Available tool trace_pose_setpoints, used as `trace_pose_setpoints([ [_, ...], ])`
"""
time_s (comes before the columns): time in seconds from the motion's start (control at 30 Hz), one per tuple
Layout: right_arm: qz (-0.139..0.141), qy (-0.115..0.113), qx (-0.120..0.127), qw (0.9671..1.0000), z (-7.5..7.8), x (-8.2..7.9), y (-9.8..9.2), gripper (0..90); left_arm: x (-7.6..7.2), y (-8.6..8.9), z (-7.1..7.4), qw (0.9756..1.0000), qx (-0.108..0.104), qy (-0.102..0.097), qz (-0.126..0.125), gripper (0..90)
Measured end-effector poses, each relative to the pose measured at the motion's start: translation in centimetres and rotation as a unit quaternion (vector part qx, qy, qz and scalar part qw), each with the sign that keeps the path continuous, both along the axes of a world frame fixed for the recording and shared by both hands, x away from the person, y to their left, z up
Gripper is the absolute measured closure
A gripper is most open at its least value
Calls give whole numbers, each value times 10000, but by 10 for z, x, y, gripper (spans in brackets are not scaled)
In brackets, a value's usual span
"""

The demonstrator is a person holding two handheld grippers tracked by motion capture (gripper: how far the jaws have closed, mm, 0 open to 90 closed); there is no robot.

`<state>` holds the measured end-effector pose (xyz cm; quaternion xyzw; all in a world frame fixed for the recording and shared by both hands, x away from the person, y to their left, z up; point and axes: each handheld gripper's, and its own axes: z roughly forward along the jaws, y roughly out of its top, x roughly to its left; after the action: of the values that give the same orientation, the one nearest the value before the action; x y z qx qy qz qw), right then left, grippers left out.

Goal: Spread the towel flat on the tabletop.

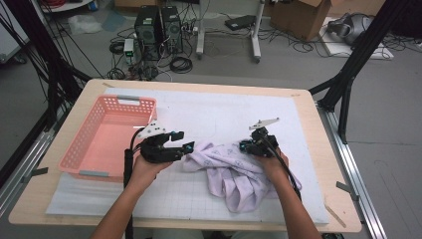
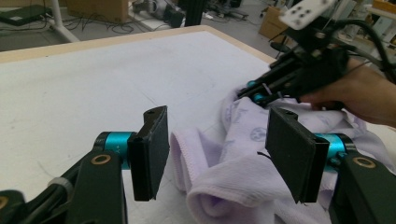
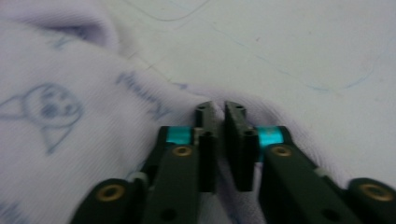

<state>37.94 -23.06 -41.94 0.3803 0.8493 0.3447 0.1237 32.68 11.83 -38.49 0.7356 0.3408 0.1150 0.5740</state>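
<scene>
A soft purple towel lies bunched up on the white mat, near the front edge of the table. The right gripper has its jaws closed tight on a fold at the towel's far edge. The left gripper waits at the towel's left end with its jaws open, and the fluffy edge sits between them without being squeezed. A pink basket stands at the left side of the mat.

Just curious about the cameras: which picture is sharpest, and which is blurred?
High view: evenly lit, fairly sharp, soft shadows under the towel. Left gripper view: black fingers crisp, background softer. Right gripper view: close and blurred, towel print smeared.
</scene>
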Motion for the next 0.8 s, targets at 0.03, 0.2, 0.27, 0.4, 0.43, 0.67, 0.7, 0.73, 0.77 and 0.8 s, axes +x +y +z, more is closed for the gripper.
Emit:
trace_pose_setpoints([
  [0.03,61,-60,19,10000,3,-5,-2,856,1,1,0,10000,2,27,33,398],
  [0.2,226,-405,280,9985,19,-33,-19,862,5,-3,-3,9997,92,137,168,419],
  [0.27,317,-543,289,9976,24,-47,-25,864,7,-6,-5,9996,119,189,179,430],
  [0.4,460,-713,361,9957,29,-71,-33,864,15,-13,-12,9992,30,327,228,438],
  [0.43,486,-762,377,9952,30,-77,-34,864,17,-15,-14,9990,17,380,236,437],
  [0.67,830,-740,273,9934,25,-107,-35,866,29,-31,-28,9969,27,772,151,384],
  [0.7,864,-713,242,9934,22,-110,-36,866,30,-35,-31,9965,97,831,78,383],
  [0.73,861,-661,211,9939,20,-112,-36,867,30,-38,-33,9960,217,869,51,377],
  [0.77,880,-615,198,9940,18,-114,-38,867,31,-43,-37,9951,340,927,-8,372],
  [0.8,900,-562,195,9942,15,-115,-39,869,32,-47,-40,9942,470,965,-53,372],
])
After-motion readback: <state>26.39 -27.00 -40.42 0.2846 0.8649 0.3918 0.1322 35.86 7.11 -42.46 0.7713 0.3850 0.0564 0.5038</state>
